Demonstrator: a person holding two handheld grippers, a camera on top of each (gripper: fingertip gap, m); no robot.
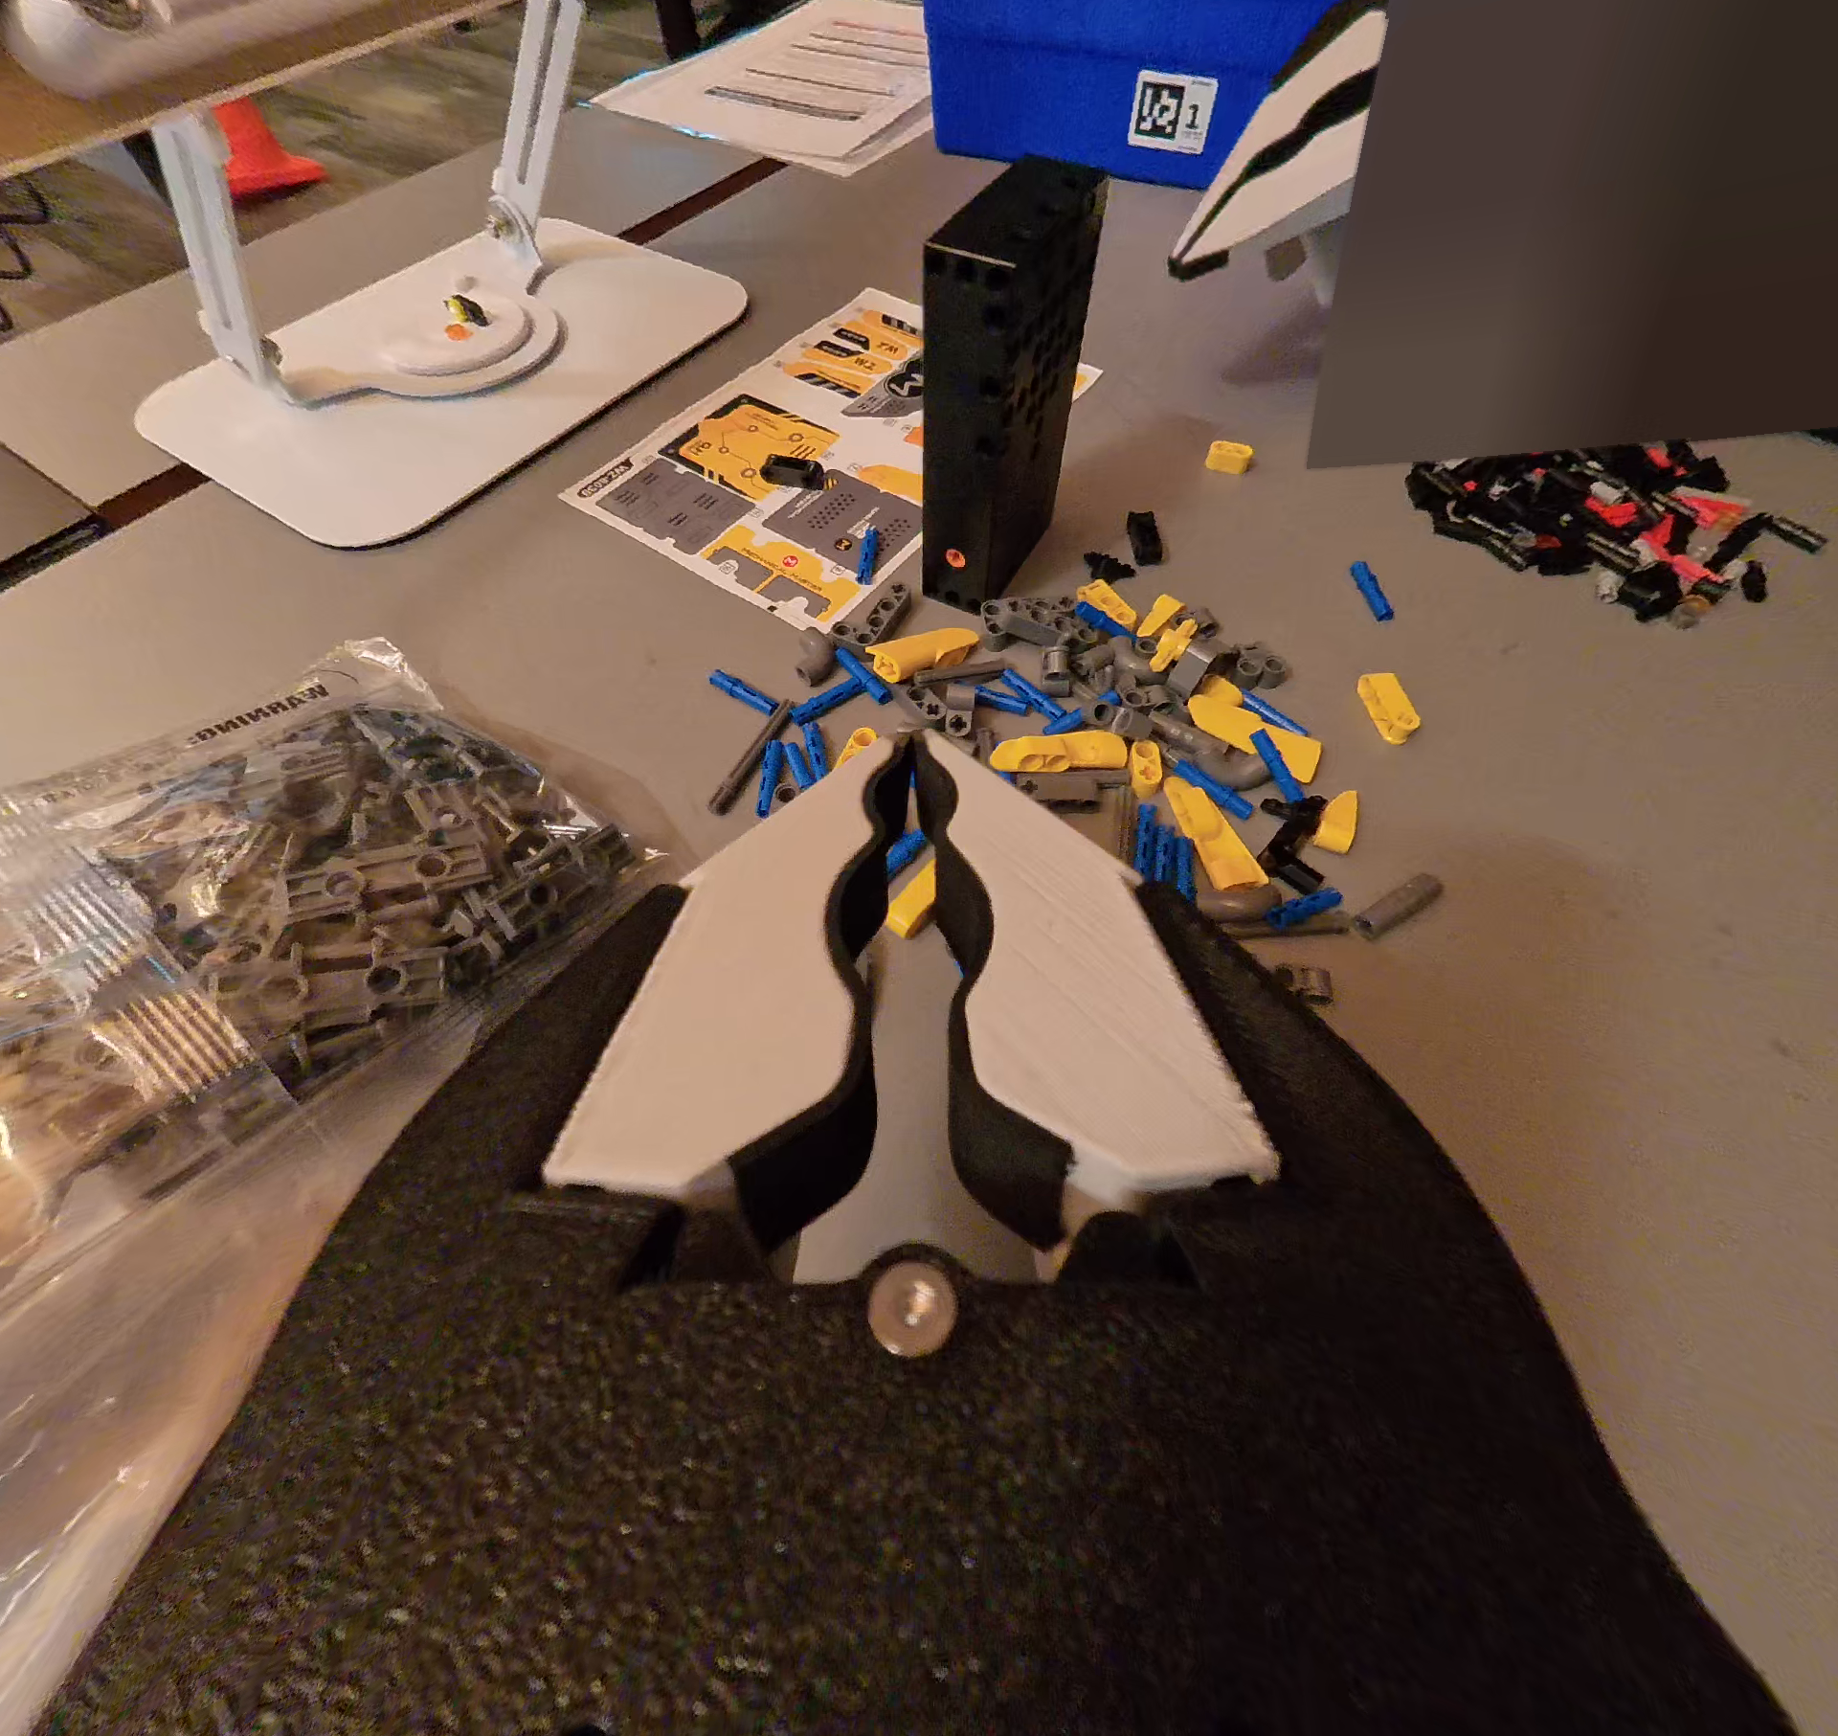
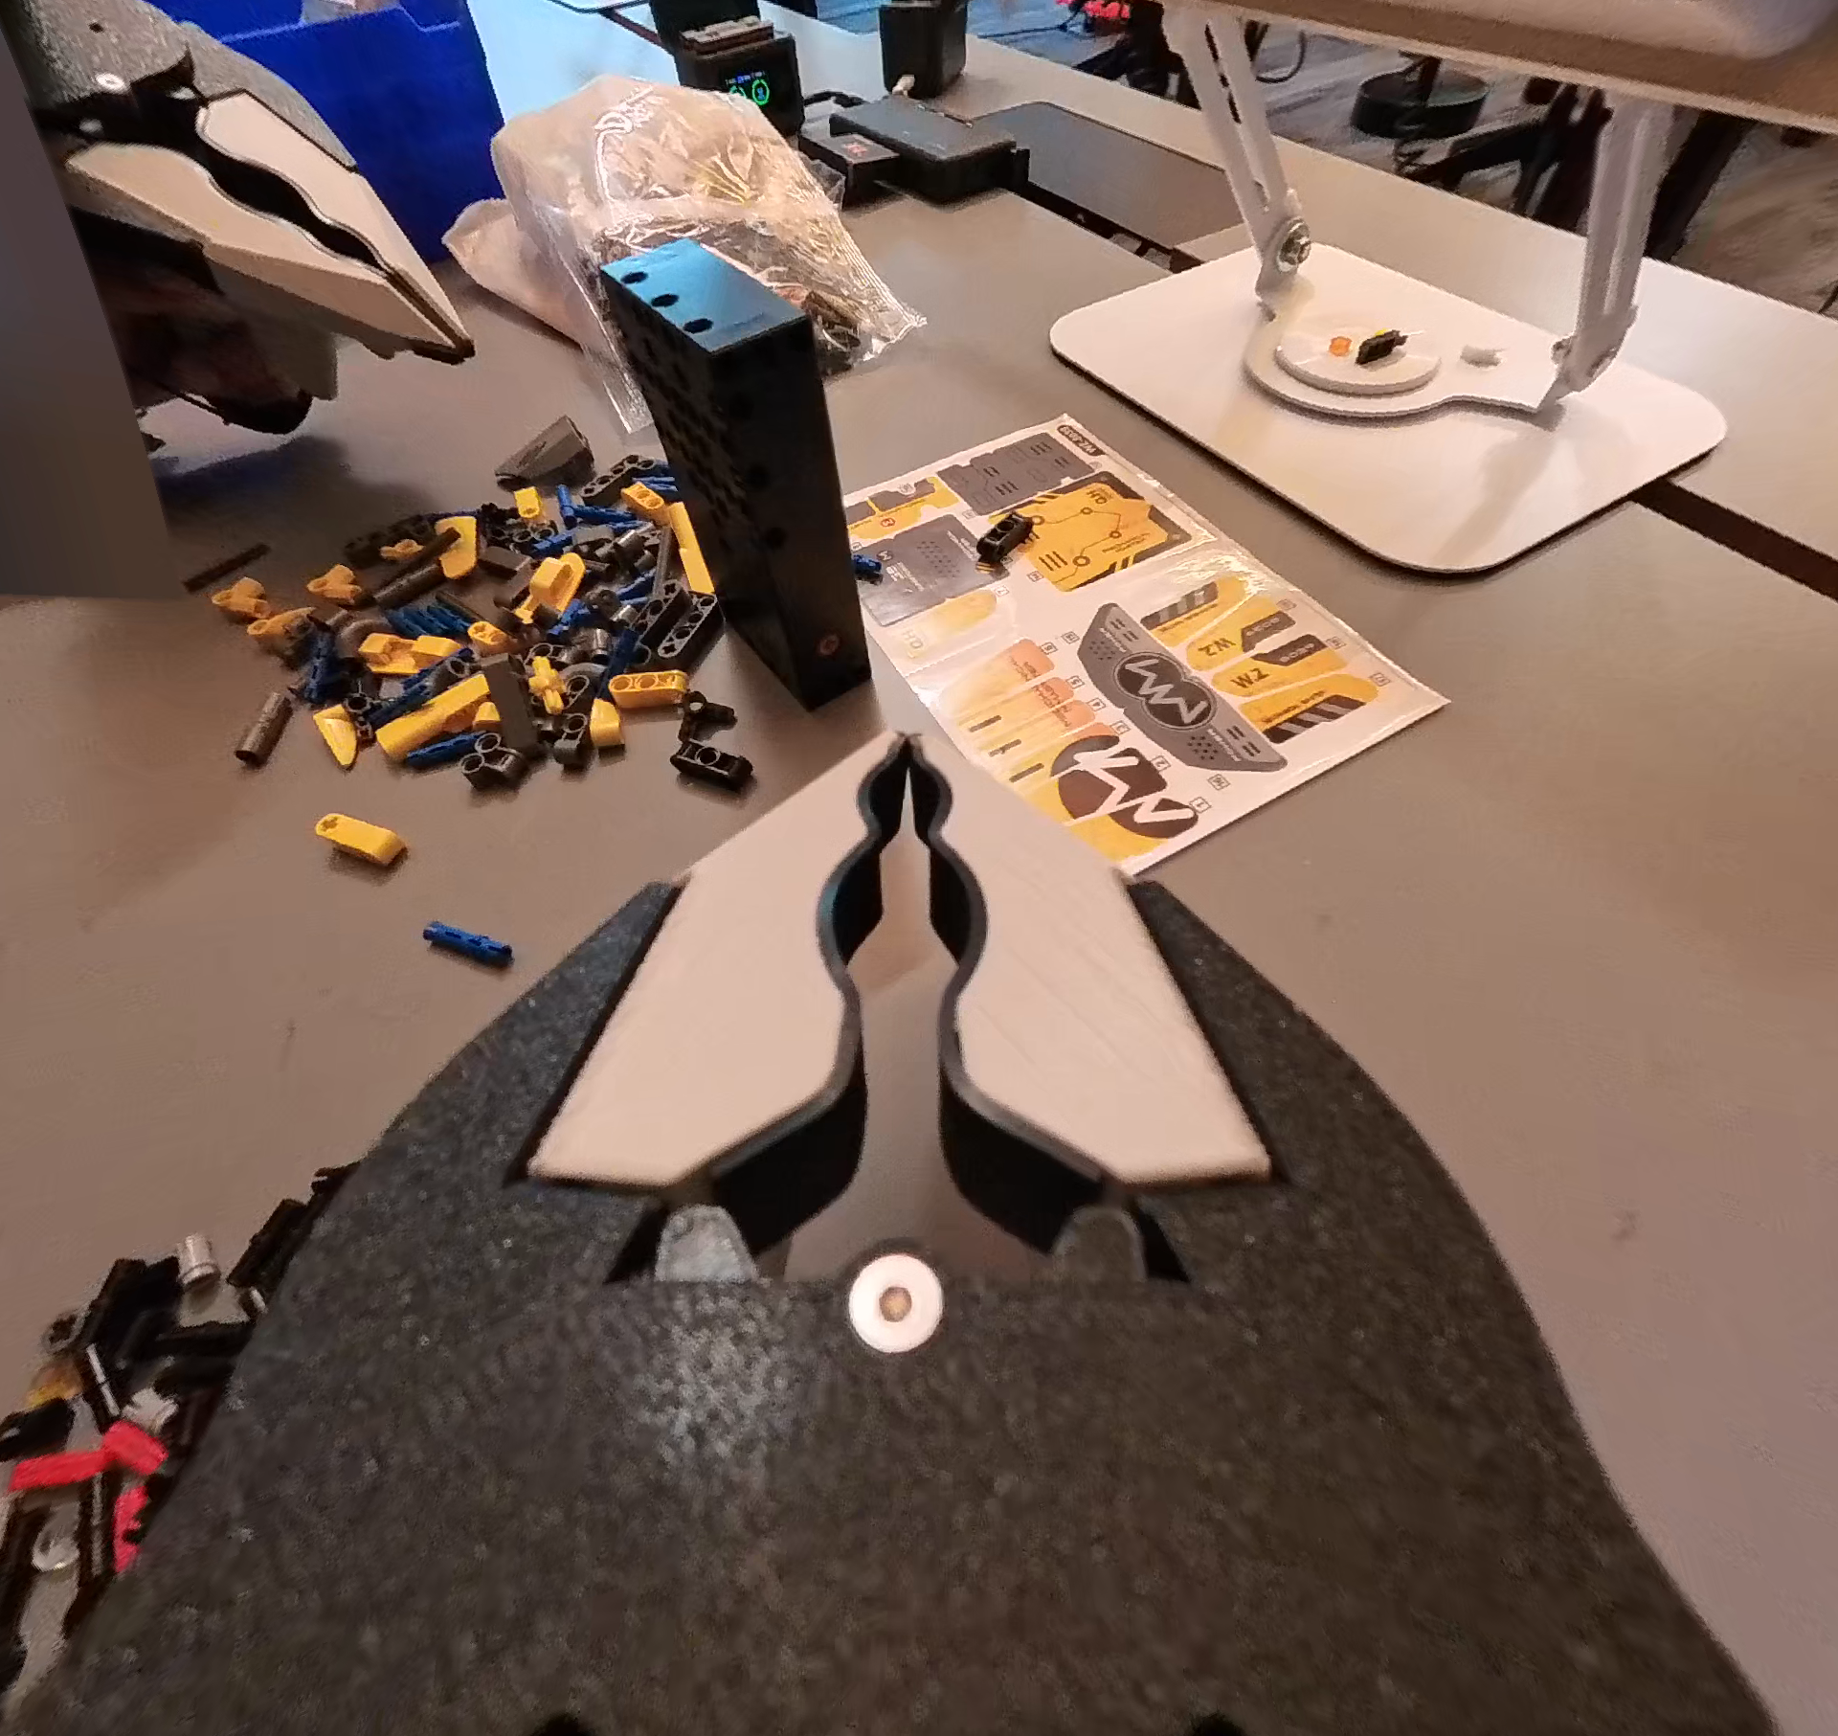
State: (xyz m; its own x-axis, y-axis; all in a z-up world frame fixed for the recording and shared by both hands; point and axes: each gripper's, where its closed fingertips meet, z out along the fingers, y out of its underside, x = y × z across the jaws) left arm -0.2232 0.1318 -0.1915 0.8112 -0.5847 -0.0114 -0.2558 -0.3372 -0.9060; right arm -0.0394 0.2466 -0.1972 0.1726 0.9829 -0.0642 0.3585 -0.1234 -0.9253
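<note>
My left gripper (image 1: 913, 743) is shut and empty, its tips above the near edge of a loose pile of blue, yellow and grey building pieces (image 1: 1094, 733). It also shows at the upper left of the right wrist view (image 2: 453, 350). My right gripper (image 2: 907, 743) is shut and empty above bare table, just right of the same pile (image 2: 497, 634) and near a sticker sheet (image 2: 1104, 644). Its tip shows at the upper right of the left wrist view (image 1: 1184, 261). A tall black perforated block (image 1: 995, 395) stands upright behind the pile; it also shows in the right wrist view (image 2: 746, 484).
A clear bag of grey pieces (image 1: 259, 892) lies at the left. A white stand base (image 1: 438, 385) sits beyond the sticker sheet (image 1: 796, 484). A blue bin (image 1: 1124, 17) is at the back. A pile of black and red pieces (image 1: 1611, 514) lies at the right. Across from one pair of fingers to the other is roughly 25 cm. The white stand base (image 1: 438, 385) is about equally far from each gripper, around 30 cm.
</note>
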